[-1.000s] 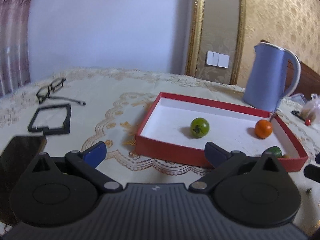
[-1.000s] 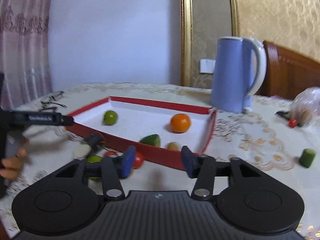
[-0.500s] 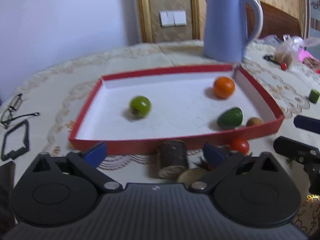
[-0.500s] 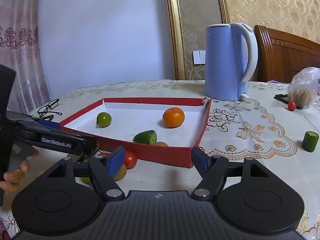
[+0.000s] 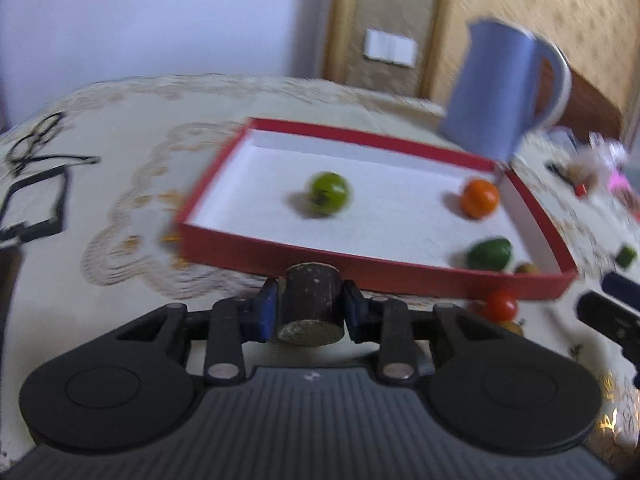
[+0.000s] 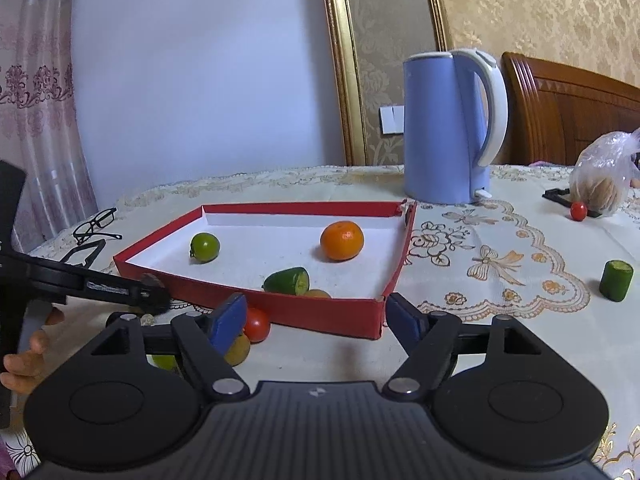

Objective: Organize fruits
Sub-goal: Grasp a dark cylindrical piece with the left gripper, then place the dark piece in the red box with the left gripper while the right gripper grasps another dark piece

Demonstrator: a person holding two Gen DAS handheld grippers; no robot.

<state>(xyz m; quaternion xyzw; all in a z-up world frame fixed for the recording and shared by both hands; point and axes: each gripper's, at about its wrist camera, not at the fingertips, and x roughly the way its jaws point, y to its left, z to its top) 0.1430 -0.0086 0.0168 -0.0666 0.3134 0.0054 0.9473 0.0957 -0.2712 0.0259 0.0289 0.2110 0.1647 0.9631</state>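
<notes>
Right wrist: orange (image 6: 342,240) in red tray (image 6: 394,264).

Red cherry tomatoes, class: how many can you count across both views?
2. One red cherry tomato lies just outside the red tray's near wall; another sits far right by the plastic bag. More may be hidden.

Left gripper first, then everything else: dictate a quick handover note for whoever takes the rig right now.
Left gripper: jaws shut on a dark brown cylindrical piece, held just short of the red shallow box.
Right gripper: jaws open and empty, near the box's front wall.
Done: round green fruit, orange mandarin, cut green piece and a small yellowish fruit are in the box.
Left: the held piece, red cherry tomato and yellow-green fruits by the front wall, green cylinder chunk on the right of the tablecloth.
</notes>
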